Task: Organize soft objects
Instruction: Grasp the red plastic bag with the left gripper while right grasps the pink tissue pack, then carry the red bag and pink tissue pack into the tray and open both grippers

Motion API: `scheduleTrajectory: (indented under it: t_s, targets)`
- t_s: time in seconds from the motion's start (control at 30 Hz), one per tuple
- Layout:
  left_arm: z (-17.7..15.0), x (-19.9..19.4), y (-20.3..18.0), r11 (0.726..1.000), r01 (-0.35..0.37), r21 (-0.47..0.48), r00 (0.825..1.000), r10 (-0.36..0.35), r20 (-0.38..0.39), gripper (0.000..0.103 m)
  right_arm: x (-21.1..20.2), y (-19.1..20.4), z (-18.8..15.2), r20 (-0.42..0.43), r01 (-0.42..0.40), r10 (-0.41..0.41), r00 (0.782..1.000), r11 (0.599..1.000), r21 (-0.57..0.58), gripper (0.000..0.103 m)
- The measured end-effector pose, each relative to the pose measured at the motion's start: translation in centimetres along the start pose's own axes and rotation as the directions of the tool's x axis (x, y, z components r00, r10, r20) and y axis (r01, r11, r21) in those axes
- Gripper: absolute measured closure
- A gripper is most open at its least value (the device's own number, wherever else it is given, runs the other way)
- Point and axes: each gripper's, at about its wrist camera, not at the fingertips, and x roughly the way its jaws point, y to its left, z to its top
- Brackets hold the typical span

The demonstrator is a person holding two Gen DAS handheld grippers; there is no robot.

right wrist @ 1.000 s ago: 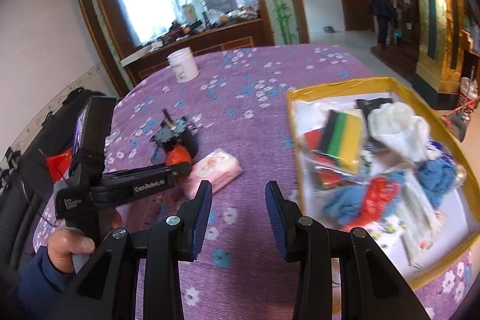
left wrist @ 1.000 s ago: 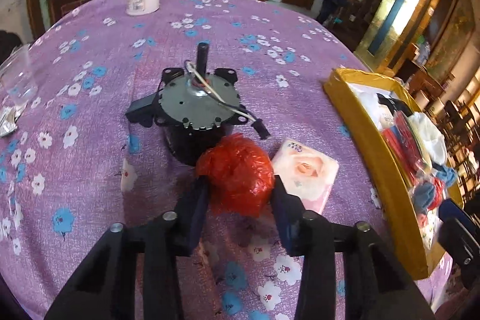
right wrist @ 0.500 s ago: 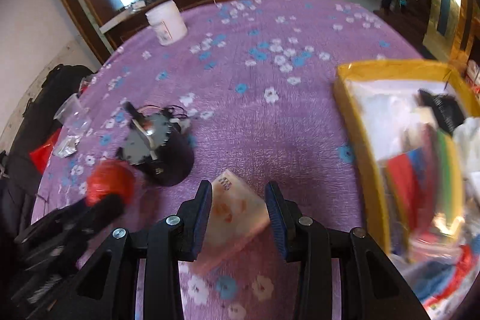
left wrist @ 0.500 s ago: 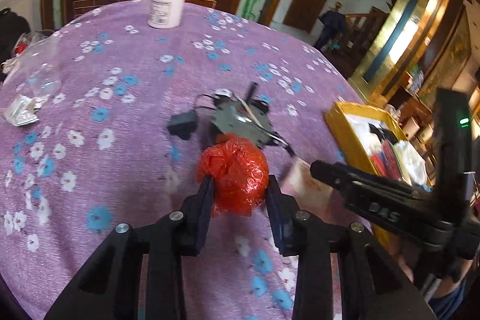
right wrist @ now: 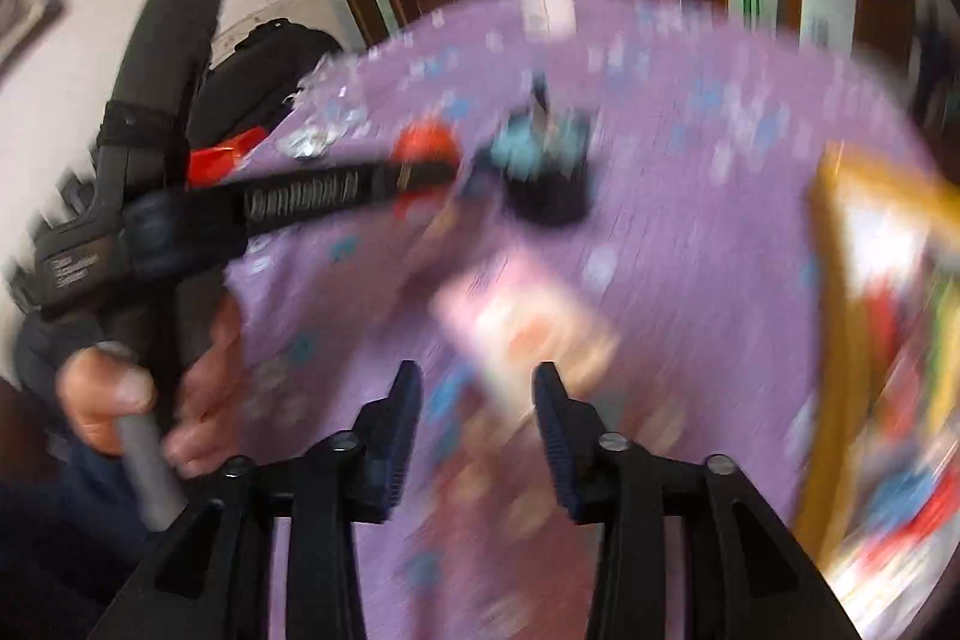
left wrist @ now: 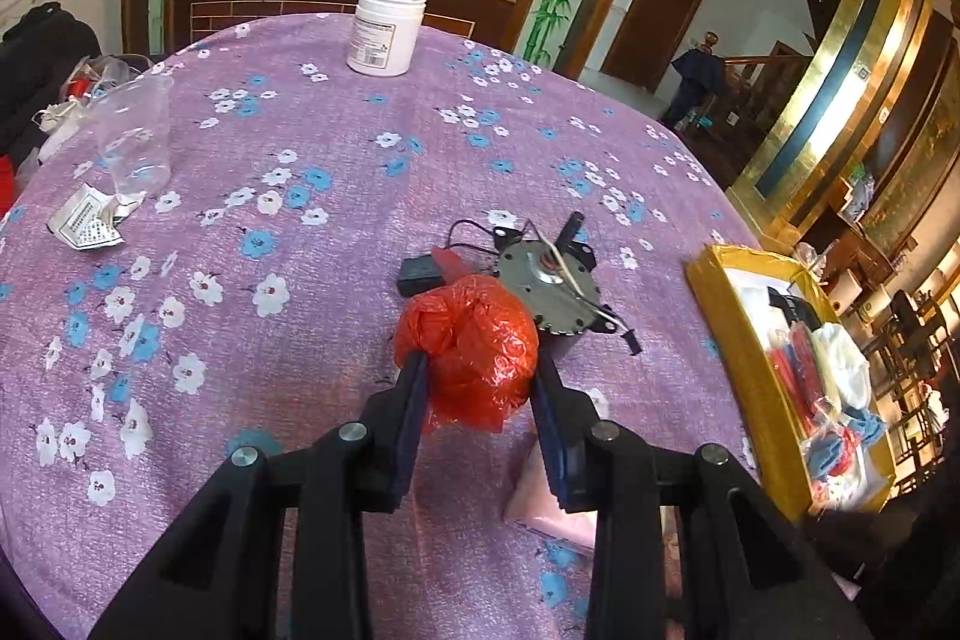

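Observation:
My left gripper (left wrist: 480,376) is shut on a crumpled red plastic bag (left wrist: 471,346) and holds it above the purple flowered tablecloth (left wrist: 270,232). A pink tissue pack (left wrist: 555,514) lies on the cloth under the right finger. In the blurred right wrist view my right gripper (right wrist: 477,388) is open and empty, with the pink tissue pack (right wrist: 525,328) just ahead of its tips. The left gripper with the red bag (right wrist: 426,154) shows at the left there. The yellow box (left wrist: 750,364) of soft items sits at the right.
A grey electric motor with wires (left wrist: 543,286) lies just beyond the red bag. A white jar (left wrist: 384,34) stands at the far edge. A clear plastic cup (left wrist: 135,136) and a foil wrapper (left wrist: 87,226) lie at the left. A black bag (right wrist: 258,70) is beyond the table's left side.
My left gripper has lifted the red bag off the cloth and drawn it back from the motor. My right gripper has swung left and down to the pink tissue pack.

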Motion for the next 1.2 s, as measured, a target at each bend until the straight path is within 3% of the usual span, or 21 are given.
scheduleTrajectory:
  t_s: [0.13, 0.43, 0.53, 0.83, 1.2]
  targets:
    - [0.0, 0.6, 0.5, 1.000, -0.017, -0.013, 1.000, 0.017, -0.018, 0.070, 2.4, -1.0, 0.8, -0.036, -0.054, 0.053, 0.998, 0.998, -0.037, 0.034]
    - [0.0, 1.0, 0.3, 1.000, -0.018, 0.001, 1.000, 0.018, -0.022, 0.070, 6.1, -1.0, -0.1, -0.119, -0.045, 0.037, 0.992, 0.997, -0.063, 0.034]
    - [0.0, 1.0, 0.2, 1.000, -0.021, 0.002, 1.000, 0.021, -0.021, 0.070, 5.7, -0.7, -0.3, -0.118, -0.016, 0.009, 0.993, 0.998, -0.054, 0.045]
    - [-0.6, 1.1, -1.3, 0.996, -0.048, 0.073, 0.999, 0.048, 0.004, 0.070, 1.0, -2.2, -0.9, 0.071, 0.032, -0.036, 0.997, 0.997, 0.064, 0.048]
    - [-1.2, 0.5, -3.4, 0.983, -0.083, 0.162, 0.995, 0.072, 0.070, 0.070, -1.3, -5.3, -0.4, 0.185, 0.005, -0.045, 0.982, 0.978, 0.209, 0.048]
